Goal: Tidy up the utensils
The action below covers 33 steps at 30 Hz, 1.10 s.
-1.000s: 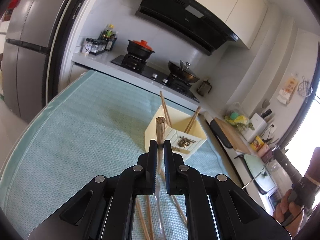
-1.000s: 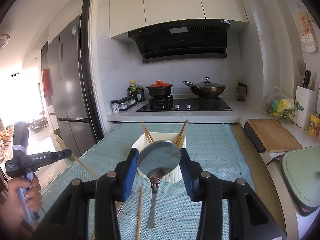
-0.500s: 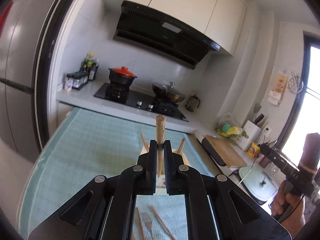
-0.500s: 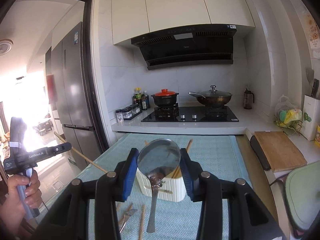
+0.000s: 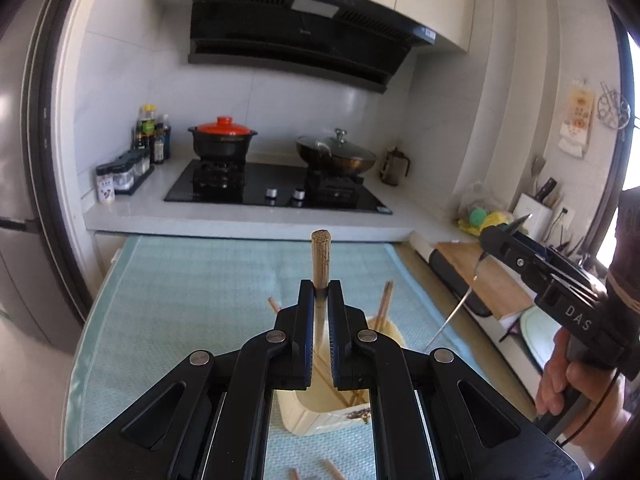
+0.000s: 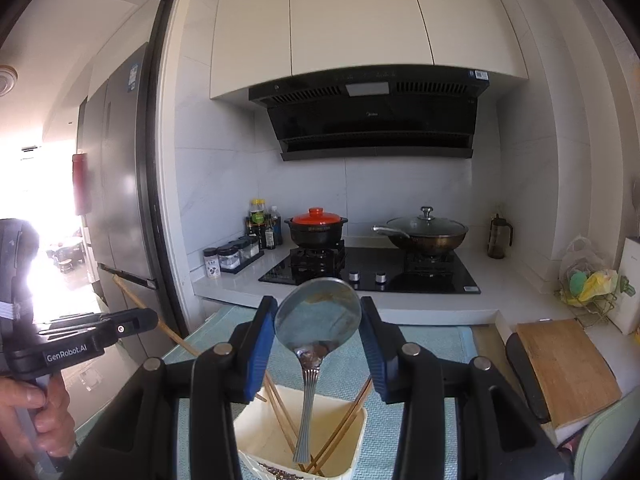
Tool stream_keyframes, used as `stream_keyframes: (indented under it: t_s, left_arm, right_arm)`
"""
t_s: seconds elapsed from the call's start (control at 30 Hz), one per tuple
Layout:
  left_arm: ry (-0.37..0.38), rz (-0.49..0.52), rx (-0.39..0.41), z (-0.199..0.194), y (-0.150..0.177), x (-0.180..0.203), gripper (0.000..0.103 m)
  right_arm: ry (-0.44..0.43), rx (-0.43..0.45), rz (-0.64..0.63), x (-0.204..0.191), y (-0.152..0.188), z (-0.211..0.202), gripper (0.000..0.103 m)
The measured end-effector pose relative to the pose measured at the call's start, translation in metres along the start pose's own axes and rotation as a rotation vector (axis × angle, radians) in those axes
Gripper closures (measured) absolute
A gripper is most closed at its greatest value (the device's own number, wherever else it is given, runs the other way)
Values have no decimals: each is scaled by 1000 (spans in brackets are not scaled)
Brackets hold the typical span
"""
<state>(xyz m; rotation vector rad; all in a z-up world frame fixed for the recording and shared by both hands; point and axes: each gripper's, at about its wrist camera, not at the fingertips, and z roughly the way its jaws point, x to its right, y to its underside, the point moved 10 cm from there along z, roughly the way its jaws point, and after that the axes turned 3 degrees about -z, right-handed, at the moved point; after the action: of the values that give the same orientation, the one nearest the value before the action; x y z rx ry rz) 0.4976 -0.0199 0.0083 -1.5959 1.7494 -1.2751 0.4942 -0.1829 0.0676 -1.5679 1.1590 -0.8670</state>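
A kitchen counter with a black hob [image 5: 276, 190] backs a table spread with a teal mat [image 5: 192, 292]. At the left, the left gripper [image 5: 320, 300] is clamped on a wooden chopstick [image 5: 321, 256] above the mat — its tip pointing up. Below stands the cream utensil holder [image 6: 256, 432], chopsticks leaning inside. To the right, the right gripper [image 6: 318, 320] grips a metal spoon [image 6: 316, 320] by its bowl — handle hanging into the holder.
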Motion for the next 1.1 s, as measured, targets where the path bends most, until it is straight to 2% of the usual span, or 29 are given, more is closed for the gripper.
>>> stream_keyframes:
  t_s: [0.17,0.27,0.33,0.43,0.6,0.63,0.67,0.7,0.73,0.8,0.87,0.97,1.0,1.1]
  left_arm:
    - [0,19,-140,48,29,1,99]
    - [-1,5,-204,70,41,-1,99]
    - [3,-12,-236,82,45,-2,99]
    - [3,-21,-271,95,50,-4,99]
    - [-32,-19,-302,112,46,-9,97]
    - [-35,-28,-307,113,45,-10,91]
    - [-38,-36,-307,113,43,-12,84]
    - [-44,-42,-301,110,40,-14,64]
    - [-52,-47,-287,106,36,-16,42]
    - [-62,-43,-242,87,29,-20,27]
    - [-72,-4,-221,65,27,-24,24]
    - [-111,70,-196,22,38,-30,10]
    - [-124,98,-182,6,44,-31,4]
    - [-191,185,-135,-41,73,-38,2]
  right_arm:
    - [-31,-145,22,1,46,57,61]
    - [-48,-272,40,0,78,92,61]
    - [-54,-358,53,0,99,112,61]
    - [-49,-434,70,3,120,135,61]
    - [-58,-511,102,5,135,160,60]
    - [-63,-519,114,5,136,163,60]
    - [-61,-521,125,6,134,164,56]
    - [-49,-515,134,9,131,164,47]
    - [-37,-505,140,11,125,162,44]
    - [-38,-470,140,13,107,151,42]
    - [-38,-420,112,14,86,131,42]
    - [-33,-339,49,16,57,88,40]
    - [-30,-318,29,17,53,69,37]
    - [-35,-291,-14,20,56,13,32]
